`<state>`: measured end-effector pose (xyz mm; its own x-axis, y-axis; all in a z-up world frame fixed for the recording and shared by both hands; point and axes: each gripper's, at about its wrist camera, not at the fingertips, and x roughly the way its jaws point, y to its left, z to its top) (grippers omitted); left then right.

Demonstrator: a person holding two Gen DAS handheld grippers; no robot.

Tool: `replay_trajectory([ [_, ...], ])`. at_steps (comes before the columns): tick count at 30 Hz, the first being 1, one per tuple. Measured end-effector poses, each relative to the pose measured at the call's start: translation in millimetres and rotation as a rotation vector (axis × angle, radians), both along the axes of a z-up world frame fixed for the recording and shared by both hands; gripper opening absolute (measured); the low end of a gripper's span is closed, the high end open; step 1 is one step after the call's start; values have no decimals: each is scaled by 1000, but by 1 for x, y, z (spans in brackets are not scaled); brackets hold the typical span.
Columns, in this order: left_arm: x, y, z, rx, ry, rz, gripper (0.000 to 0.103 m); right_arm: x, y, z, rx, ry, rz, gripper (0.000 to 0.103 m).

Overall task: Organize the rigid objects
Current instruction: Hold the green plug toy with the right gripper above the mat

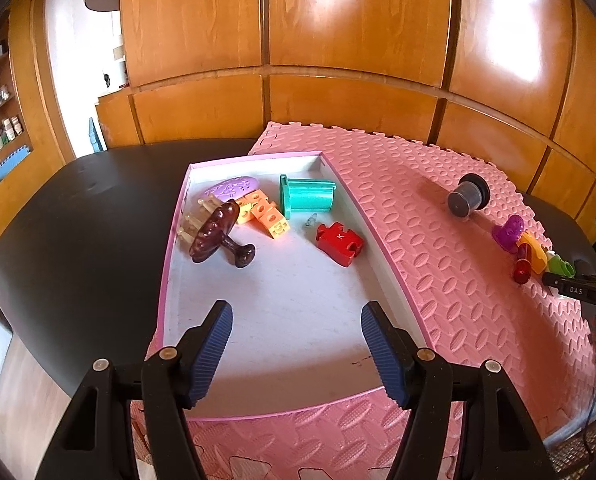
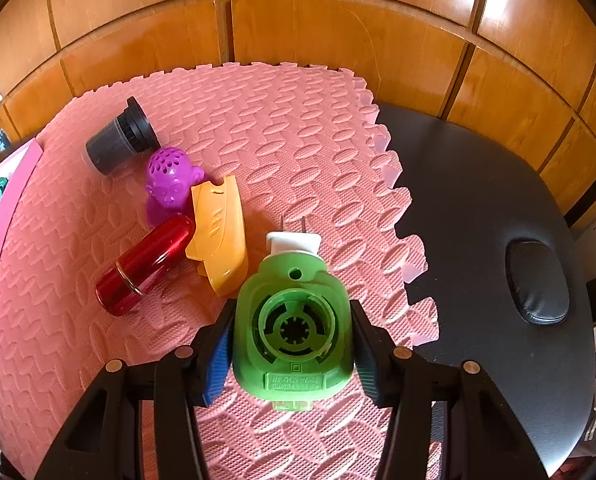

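right wrist view: the right hand-held gripper (image 2: 291, 344) is clamped on a green plug-in device (image 2: 291, 324), blue pads pressing its two flat sides, white plug end pointing away over the pink foam mat (image 2: 298, 128). the device is judged a light, stiff, smooth plastic shell; the broad side walls give the best hold, while the prongs and bottom tab should be avoided. a red tube (image 2: 145, 266), orange shell (image 2: 217, 236), purple perforated toy (image 2: 169, 180) and black cap (image 2: 119, 144) lie just beside it on the mat. left wrist view: the left hand-held gripper (image 1: 296, 354) stands apart and empty over the white tray (image 1: 382, 276), which already holds toys on the counter (image 1: 77, 232).
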<state>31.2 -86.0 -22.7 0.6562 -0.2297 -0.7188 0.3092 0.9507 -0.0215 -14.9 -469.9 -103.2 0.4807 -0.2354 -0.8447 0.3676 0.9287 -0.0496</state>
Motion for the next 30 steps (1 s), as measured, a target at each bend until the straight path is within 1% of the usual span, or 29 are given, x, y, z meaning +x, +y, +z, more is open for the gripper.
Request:
replay_trajectory([
  [9, -4, 2, 2, -1, -7, -3, 68, -1, 3, 1, -30, 5, 12, 52],
  [13, -5, 4, 4, -7, -14, -3, 68, -4, 3, 2, -7, 8, 10, 52],
  [17, -5, 9, 6, -15, -18, 3, 68, -5, 5, 2, -15, 15, 10, 52],
  [22, -5, 15, 9, -31, -29, 12, 68, -11, 7, 3, 47, 37, -29, 52],
  [26, -6, 20, 8, -43, -30, 13, 68, -16, 24, 4, 39, 67, -15, 52],
  [28, -5, 24, 8, -50, -28, 22, 68, -19, 31, 5, 93, 65, -6, 52],
  [30, -4, 29, 6, -52, -25, 30, 68, -22, 39, 5, 117, 59, 4, 52],
])
